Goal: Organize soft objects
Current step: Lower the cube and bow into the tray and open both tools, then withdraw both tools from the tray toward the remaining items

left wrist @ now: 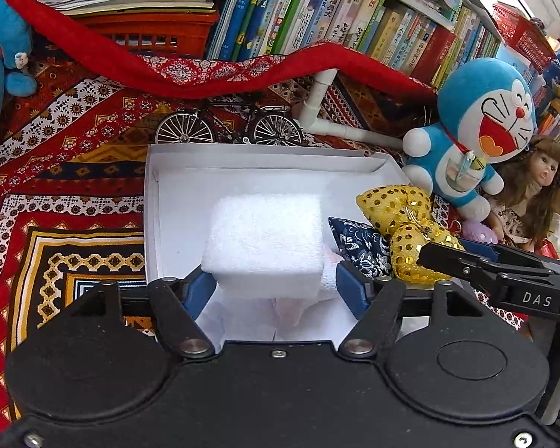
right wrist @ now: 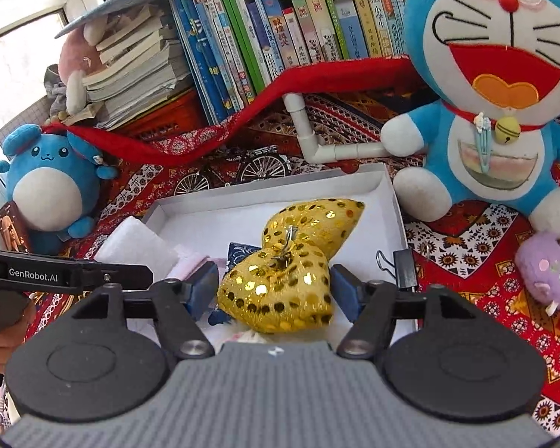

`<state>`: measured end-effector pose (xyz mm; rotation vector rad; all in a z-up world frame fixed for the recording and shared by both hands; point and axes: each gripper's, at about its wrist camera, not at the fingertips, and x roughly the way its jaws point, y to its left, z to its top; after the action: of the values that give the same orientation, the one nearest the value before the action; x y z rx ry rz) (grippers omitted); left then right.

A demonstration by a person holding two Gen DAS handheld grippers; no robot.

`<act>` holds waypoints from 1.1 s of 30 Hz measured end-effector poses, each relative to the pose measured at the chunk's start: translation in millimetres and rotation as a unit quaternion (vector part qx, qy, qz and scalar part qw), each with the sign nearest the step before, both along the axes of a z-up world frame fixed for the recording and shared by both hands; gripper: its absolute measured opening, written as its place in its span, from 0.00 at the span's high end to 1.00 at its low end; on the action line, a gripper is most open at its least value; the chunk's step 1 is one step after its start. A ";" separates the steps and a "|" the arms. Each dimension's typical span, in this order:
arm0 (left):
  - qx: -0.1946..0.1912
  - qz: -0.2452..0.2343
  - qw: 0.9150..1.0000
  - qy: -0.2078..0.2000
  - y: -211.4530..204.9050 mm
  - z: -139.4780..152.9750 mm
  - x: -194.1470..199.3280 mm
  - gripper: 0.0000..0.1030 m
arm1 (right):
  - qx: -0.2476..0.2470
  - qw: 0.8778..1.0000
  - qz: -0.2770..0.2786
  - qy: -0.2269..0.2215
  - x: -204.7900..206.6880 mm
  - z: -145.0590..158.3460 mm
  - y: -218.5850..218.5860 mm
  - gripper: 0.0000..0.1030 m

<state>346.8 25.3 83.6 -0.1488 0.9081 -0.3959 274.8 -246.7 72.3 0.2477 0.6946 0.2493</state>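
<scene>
Left gripper sits over the near edge of the white box, jaws parted; the white sponge block lies between the two blue pads, and the pads appear to stand just clear of its sides, so it reads as released rather than clamped. The block rests inside the box, toward the near-left part of its floor, on some pale pink-white cloth that shows beneath it. Right gripper is at the near-right part of the same box, jaws likewise parted; the gold sequin pouch lies between its blue pads with a visible gap on the right side, so no grip there either. A second gold sequin pouch lies just behind the first, joined to it at a small metal ring (the two look like a linked pair). A dark blue patterned pouch lies between the sponge block and the gold pouches, touching both. Count inside the box: one sponge block, two gold pouches, one blue pouch. Outside the box on the patterned cloth: one blue cat plush off the far-right corner, one round blue plush to the left, one small purple plush to the right, one doll beside the cat plush, one model bicycle behind the far edge, one black binder clip on the right wall of the box.
</scene>
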 end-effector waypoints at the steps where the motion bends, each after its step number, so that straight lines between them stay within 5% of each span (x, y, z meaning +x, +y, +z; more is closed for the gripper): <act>1: -0.002 0.000 1.000 0.001 0.8 0.5 -0.5 0.31 | 0.000 1.000 0.000 -0.002 -1.1 1.2 -0.3 0.23; 22: -0.035 0.031 0.998 0.041 22.1 -7.9 -12.4 0.29 | -0.007 1.000 0.005 -0.016 -27.8 13.0 -3.9 0.18; 33: -0.066 0.046 0.996 0.030 36.6 0.7 -28.0 0.28 | -0.028 0.999 0.014 -0.021 -45.9 11.9 -2.1 0.16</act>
<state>318.8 61.9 84.3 -0.3245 0.9309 -0.3668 228.9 -248.8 84.2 0.1777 0.6622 0.2615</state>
